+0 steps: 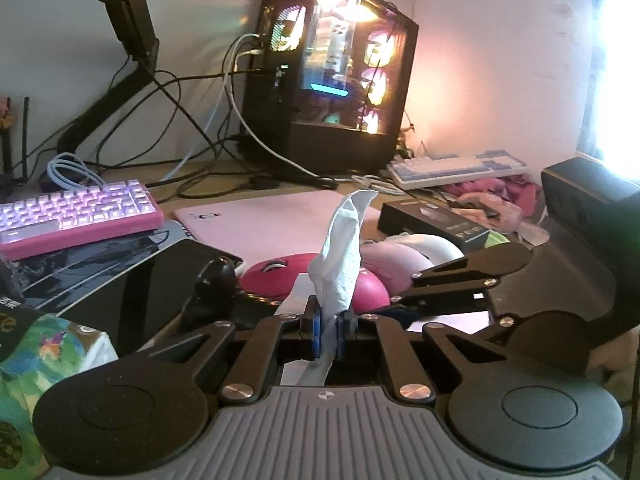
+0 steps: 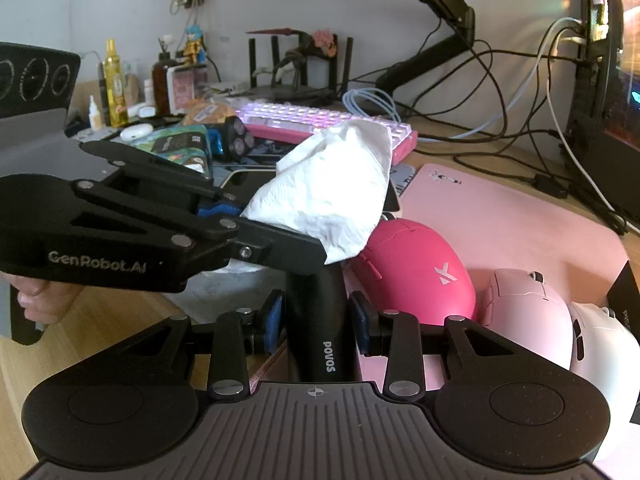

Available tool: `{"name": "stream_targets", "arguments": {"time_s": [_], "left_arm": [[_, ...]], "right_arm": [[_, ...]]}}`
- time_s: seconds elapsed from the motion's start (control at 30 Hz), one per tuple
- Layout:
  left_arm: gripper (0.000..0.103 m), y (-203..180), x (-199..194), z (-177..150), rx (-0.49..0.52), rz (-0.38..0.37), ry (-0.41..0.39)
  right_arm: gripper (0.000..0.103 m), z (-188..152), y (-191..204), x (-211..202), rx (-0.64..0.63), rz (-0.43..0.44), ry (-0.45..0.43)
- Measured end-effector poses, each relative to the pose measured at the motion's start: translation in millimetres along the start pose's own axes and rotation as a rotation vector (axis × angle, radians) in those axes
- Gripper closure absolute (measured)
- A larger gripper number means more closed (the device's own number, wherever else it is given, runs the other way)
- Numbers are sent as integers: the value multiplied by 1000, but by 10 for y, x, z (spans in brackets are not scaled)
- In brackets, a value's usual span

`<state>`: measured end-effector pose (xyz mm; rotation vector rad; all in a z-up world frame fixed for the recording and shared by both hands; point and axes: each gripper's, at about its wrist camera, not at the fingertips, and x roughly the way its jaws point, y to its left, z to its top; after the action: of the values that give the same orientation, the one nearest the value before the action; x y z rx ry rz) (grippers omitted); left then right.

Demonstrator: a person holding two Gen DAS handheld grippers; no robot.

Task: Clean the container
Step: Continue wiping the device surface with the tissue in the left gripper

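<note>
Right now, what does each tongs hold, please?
Left tongs: closed on the white tissue.
Right tongs: closed on the black POVOS device.

A lit pink keyboard (image 2: pixel 320 124) is seen at the back of the wooden surface (image 2: pixel 100 320), with a coiled pale blue cable (image 2: pixel 370 102) just behind it. Three mice are lined up on a pink mat (image 2: pixel 520 216): a magenta mouse (image 2: pixel 416 268), a pale pink mouse (image 2: pixel 528 312) and a white mouse (image 2: pixel 600 344). A glowing computer case (image 1: pixel 336 76) is stood further back, near a blue-and-white keyboard (image 1: pixel 456 166).
</note>
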<state>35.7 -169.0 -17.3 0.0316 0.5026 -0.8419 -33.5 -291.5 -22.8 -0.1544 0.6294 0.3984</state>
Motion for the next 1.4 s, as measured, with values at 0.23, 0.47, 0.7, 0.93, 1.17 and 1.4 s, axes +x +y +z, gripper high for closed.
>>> {"name": "stream_targets", "arguments": {"time_s": [0.23,0.47,0.7,0.93,1.17,1.4], "left_arm": [[92,-51,-14,-2,31,-34,7],[92,-100,2,-23,42,-111,18],[92,-95,16,-38,33,-139,22],[92,-65,30,-31,27,-116,16],[92,-2,23,-8,5,-41,3],[92,18,20,14,-1,-10,0]], "right_arm": [[64,-1,1,0,0,0,0],[64,-2,-4,-1,2,1,0],[64,0,-12,-3,2,1,0],[64,2,-30,-3,3,2,0],[63,1,-25,-4,3,2,0],[63,3,-24,-3,4,3,0]]}}
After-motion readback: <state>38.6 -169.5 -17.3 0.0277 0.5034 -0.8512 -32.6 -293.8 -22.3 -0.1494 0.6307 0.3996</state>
